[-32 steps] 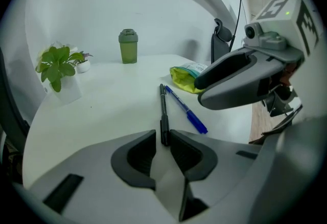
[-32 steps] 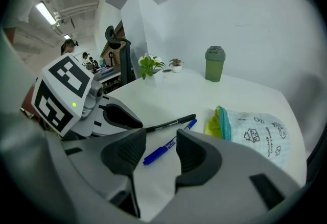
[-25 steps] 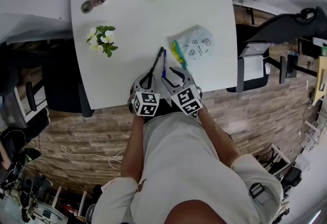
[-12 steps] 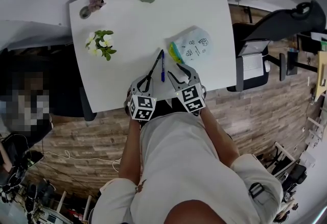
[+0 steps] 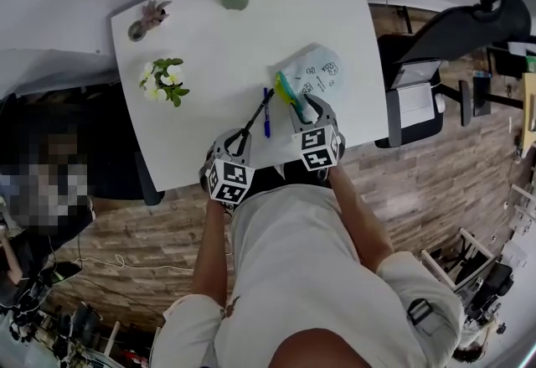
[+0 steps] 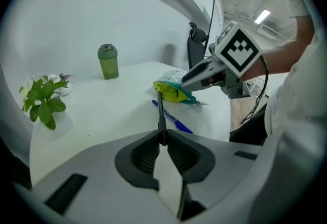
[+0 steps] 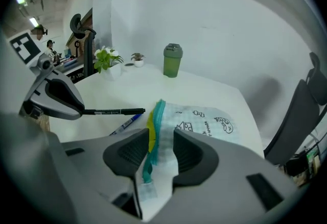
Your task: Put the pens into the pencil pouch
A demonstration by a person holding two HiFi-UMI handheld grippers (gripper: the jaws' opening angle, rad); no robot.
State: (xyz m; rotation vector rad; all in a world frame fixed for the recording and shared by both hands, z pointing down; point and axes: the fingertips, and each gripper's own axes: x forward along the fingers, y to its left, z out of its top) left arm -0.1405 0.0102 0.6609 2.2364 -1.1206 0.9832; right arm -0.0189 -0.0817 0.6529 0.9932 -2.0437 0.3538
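The left tongs (image 6: 162, 140) pinch the black pen (image 6: 160, 113) by one end, while the right tongs (image 7: 161, 146) are closing around the zip edge of the pouch (image 7: 204, 122), probably to steady it.

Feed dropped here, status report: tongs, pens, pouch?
Left tongs shut on black pen. Right tongs closing around pencil pouch rim. Blue pen lies on table. Nothing in the way.

The blue pen (image 7: 126, 122) runs out of sight behind the right gripper's (image 7: 160, 137) fingers (image 7: 130, 151).

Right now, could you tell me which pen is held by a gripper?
The black pen, clamped in the left gripper; the blue pen lies free on the table.
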